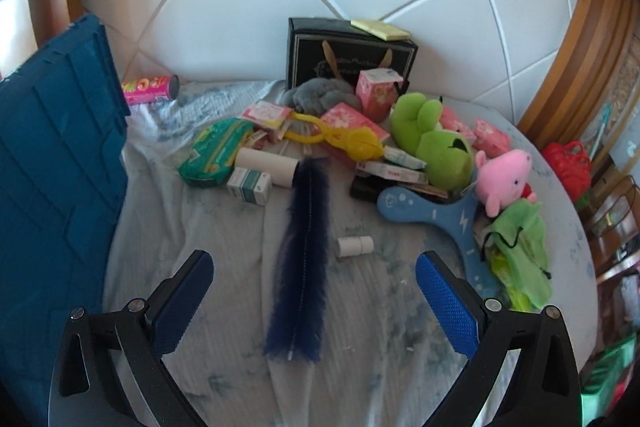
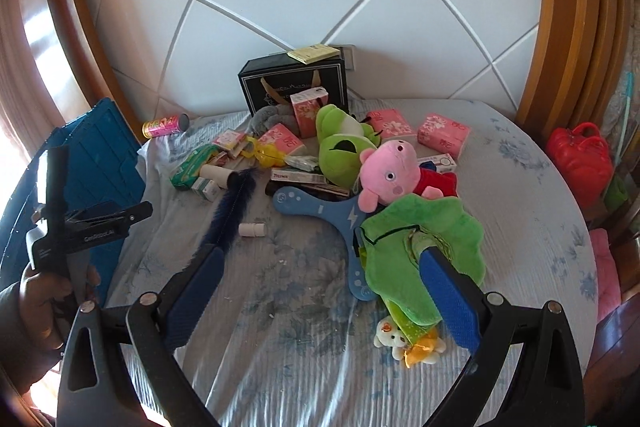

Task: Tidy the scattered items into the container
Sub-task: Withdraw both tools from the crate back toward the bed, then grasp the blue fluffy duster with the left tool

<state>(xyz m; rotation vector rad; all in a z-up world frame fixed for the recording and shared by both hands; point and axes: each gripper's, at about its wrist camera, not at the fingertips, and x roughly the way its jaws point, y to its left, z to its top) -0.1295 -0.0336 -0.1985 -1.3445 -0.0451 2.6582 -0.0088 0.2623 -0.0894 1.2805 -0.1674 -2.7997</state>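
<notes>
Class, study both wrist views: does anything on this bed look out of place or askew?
Yes. Toys and boxes lie heaped on the bedsheet, none visibly in the blue crate. The pink can lies toppled beside the crate, and a dark blue feather sprawls apart from the heap. Both grippers hang open.

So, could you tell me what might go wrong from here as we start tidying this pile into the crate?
Three risks stand out:
1. The long blue feather lies flat on the wrinkled bedsheet between the open left gripper fingers; a pinch may snag fabric.
2. The small white bottle beside it could roll if nudged.
3. The open right gripper straddles the green cloth, which overlaps the blue boomerang, so lifting it may drag neighbours.
</notes>
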